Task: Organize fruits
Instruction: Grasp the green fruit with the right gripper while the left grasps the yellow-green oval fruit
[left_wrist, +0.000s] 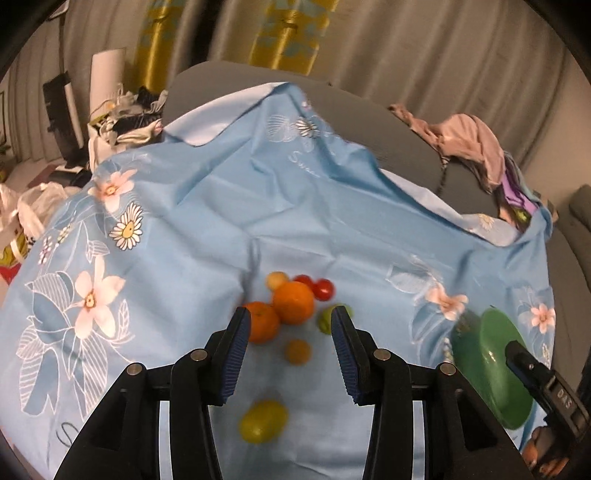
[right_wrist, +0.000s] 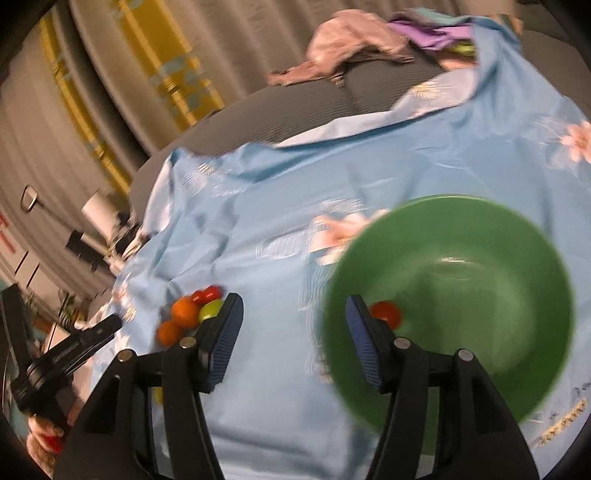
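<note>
Right wrist view, blurred: red tomato (right_wrist: 386, 314) in green bowl (right_wrist: 480, 229) half hidden behind right gripper's (right_wrist: 293, 321) released jaws

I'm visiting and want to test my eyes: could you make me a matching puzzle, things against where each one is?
Things:
1. green bowl
2. large orange
3. yellow-green fruit
4. pink cloth

Places:
A. nearest the left gripper, on the sheet
B. draped on the grey sofa back
C. in the fruit cluster on the blue sheet
D. under the right gripper, one red fruit inside

Pairs: 1-D, 2-C, 3-A, 4-B
</note>
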